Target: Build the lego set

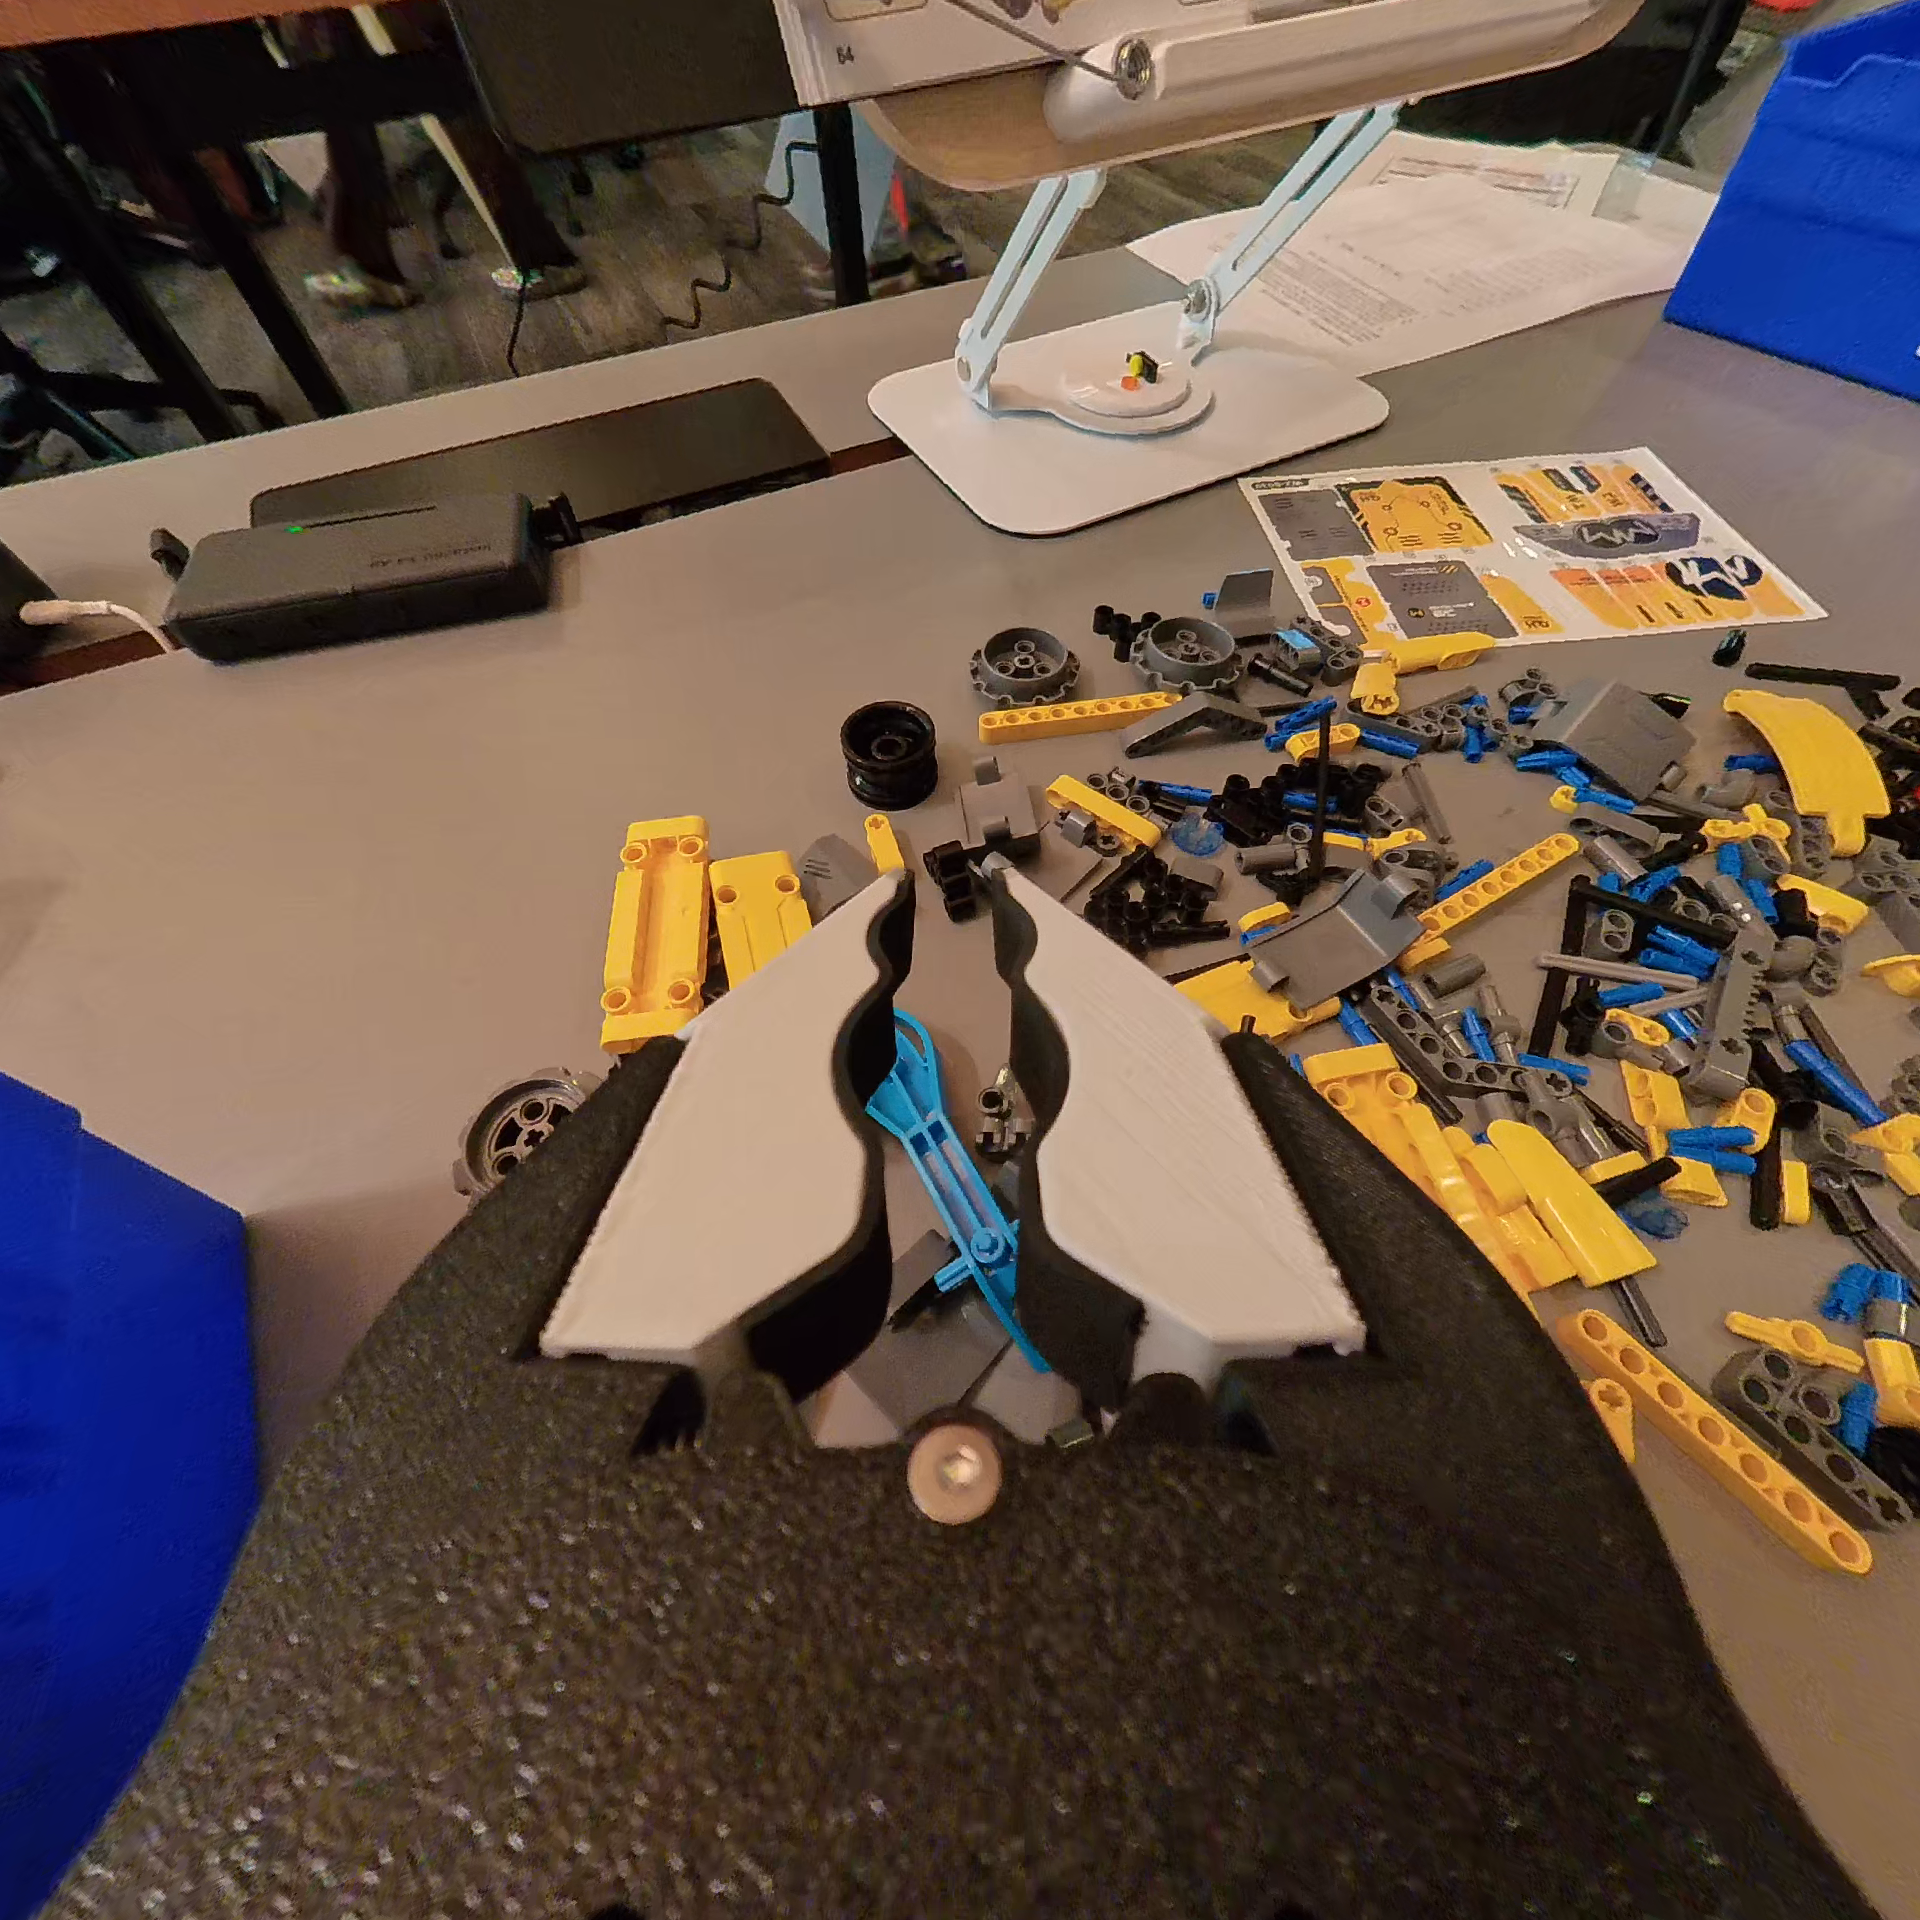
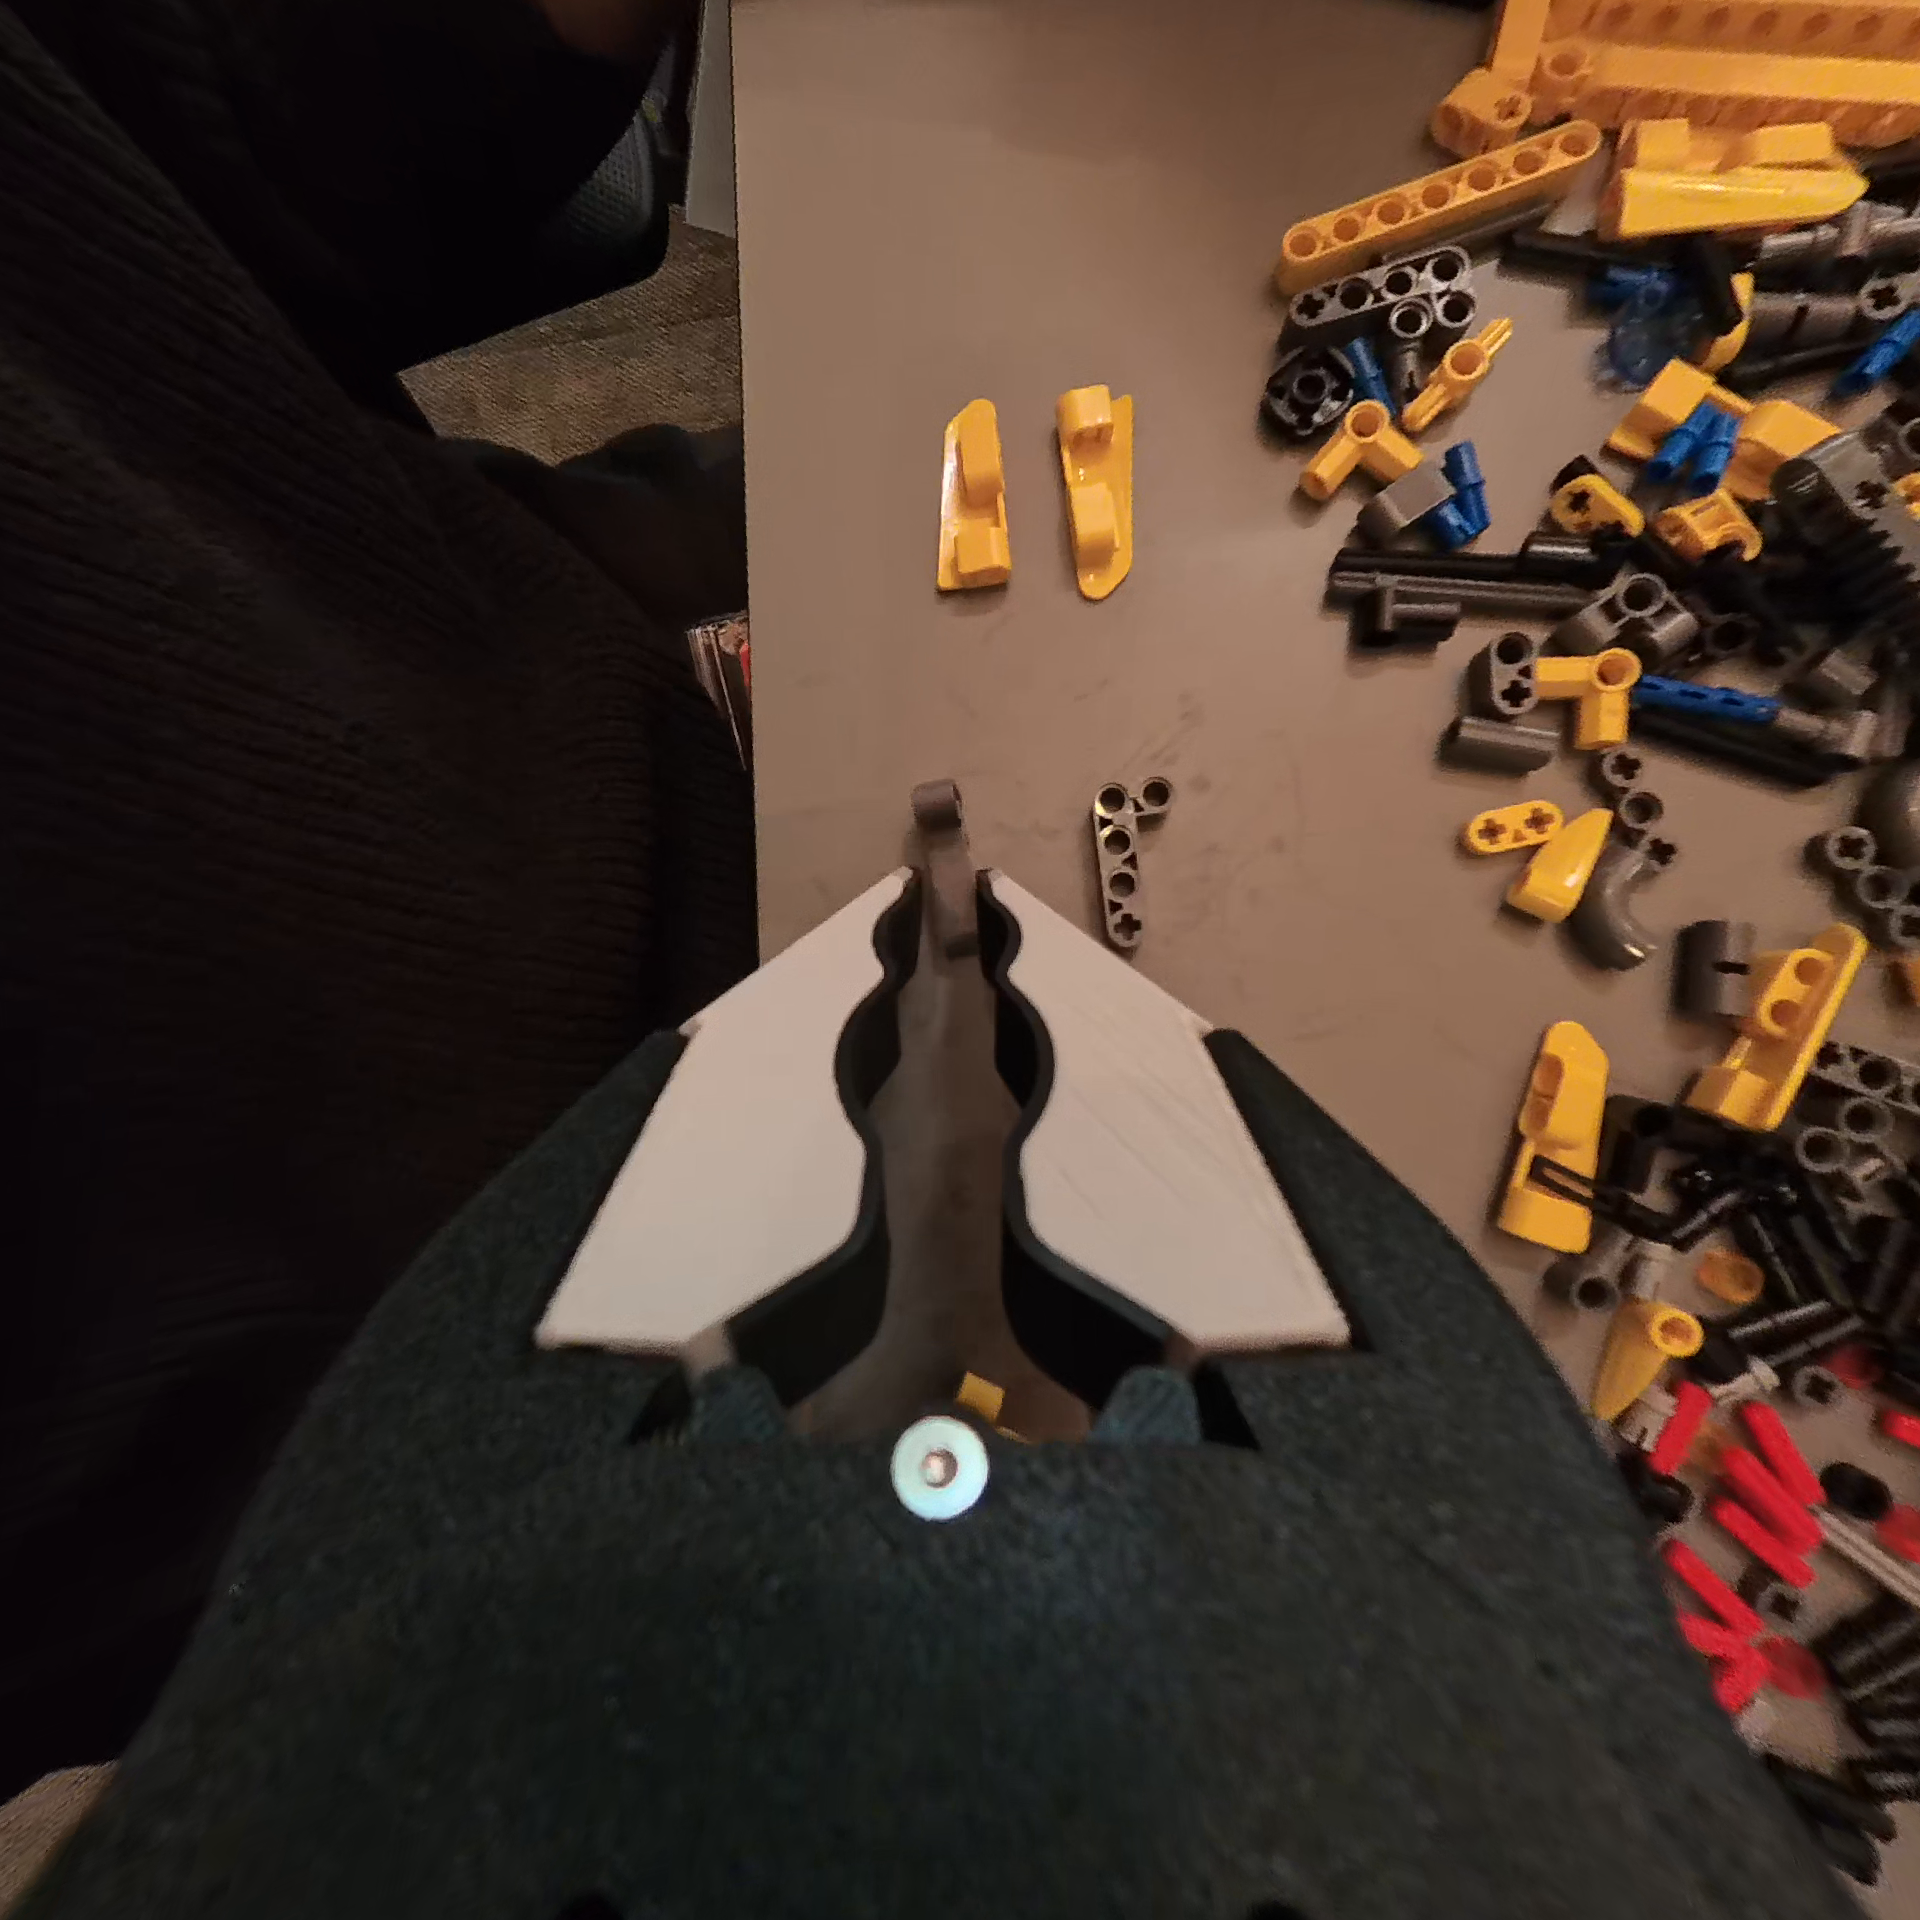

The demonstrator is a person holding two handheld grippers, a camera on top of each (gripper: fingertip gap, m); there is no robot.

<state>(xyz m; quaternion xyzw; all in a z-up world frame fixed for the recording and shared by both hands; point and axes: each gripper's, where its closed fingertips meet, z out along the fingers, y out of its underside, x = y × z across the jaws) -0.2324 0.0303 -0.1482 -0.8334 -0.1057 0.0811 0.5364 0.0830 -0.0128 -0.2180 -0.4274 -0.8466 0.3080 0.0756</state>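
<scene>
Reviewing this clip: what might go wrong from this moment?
1. The right gripper pinches the grey piece only by its lower end, right at the table edge; a slip might drop it off the table.
2. The left gripper, jaws slightly apart, hovers over the crowded parts pile; lowering could scatter small black connectors.

We see a grey desk [image 1: 436, 790] under warm indoor light | beyond its far edge, dark carpeted floor [image 1: 644, 281] and black furniture legs [image 1: 260, 281] | ahead of the tool, a white stand base [image 1: 1049, 468] | a blue bin [image 1: 1829, 239] far right
</scene>
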